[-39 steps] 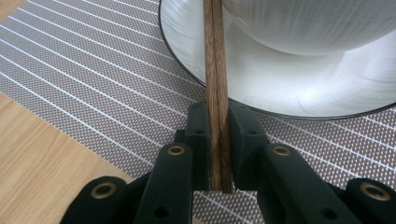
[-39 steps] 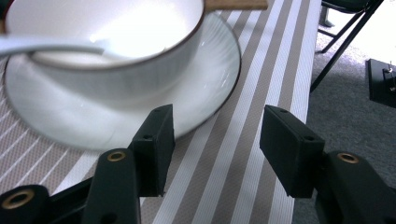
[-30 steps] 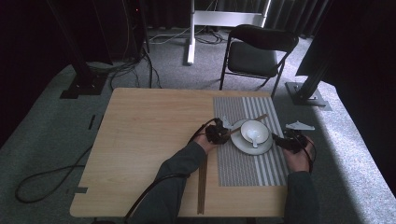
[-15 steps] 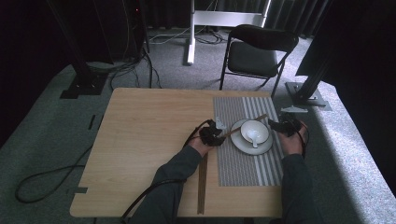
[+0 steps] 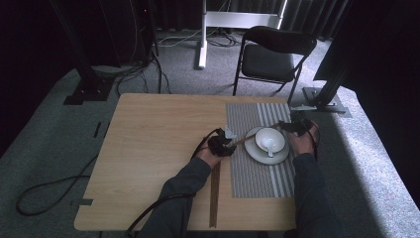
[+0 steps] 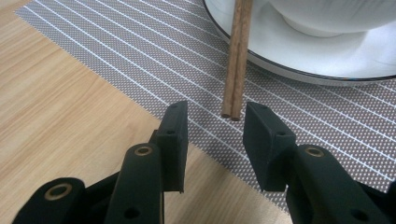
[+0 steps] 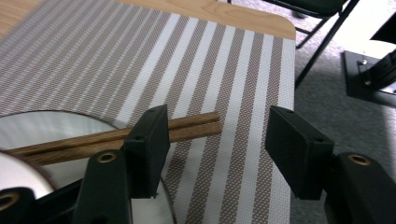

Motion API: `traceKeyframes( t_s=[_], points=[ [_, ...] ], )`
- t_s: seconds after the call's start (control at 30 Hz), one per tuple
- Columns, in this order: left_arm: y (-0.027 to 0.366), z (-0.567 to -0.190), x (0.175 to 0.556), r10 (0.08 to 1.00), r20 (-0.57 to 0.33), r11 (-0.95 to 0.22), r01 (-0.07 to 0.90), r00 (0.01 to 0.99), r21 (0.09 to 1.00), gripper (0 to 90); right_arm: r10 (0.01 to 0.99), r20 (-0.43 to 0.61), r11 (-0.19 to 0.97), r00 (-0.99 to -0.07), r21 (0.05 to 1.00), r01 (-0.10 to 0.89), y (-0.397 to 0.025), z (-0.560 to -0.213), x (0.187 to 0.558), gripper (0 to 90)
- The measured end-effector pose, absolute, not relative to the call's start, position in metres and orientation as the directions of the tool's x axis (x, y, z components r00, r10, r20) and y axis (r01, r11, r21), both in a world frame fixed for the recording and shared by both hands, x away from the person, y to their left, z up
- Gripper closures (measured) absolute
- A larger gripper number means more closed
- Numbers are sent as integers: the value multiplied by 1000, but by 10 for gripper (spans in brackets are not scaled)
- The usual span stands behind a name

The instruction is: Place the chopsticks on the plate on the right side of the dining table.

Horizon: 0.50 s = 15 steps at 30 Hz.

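Note:
A pair of brown chopsticks lies slantwise over the far rim of a white plate, which holds a white bowl with a spoon. My left gripper is open at their near-left end. In the left gripper view the chopsticks' tips sit just ahead of the open left gripper, apart from its jaws, with the plate beyond. My right gripper is open at their far end. In the right gripper view the chopsticks poke out beside the left jaw of the right gripper.
The plate stands on a grey striped placemat on the right half of the wooden table. A second pair of chopsticks lies lengthwise near the table's front edge. A black folding chair stands behind the table.
My right gripper has moved from the plate's right side forward and inward to the chopsticks' far end. The left gripper has barely shifted.

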<state>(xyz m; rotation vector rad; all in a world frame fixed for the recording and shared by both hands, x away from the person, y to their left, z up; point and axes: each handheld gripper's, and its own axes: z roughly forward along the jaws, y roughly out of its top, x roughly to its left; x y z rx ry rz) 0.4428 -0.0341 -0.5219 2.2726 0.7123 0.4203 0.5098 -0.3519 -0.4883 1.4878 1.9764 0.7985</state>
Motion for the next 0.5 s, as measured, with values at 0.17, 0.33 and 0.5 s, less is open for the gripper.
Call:
traceKeyframes(
  t_s=[0.17, 0.33, 0.5],
  points=[
    [-35, -525, 442, 595, 94, -598, 361, 798, 716, 608, 968, -61, 213, -242, 708, 674, -349, -492, 520, 383],
    [-35, -523, 440, 592, 120, -608, 344, 797, 716, 632, 968, -57, 212, -245, 708, 673, -343, -491, 527, 385],
    [-32, -520, 440, 598, 149, -617, 334, 788, 713, 681, 970, -58, 208, -234, 693, 690, -339, -494, 535, 385]
  ],
)
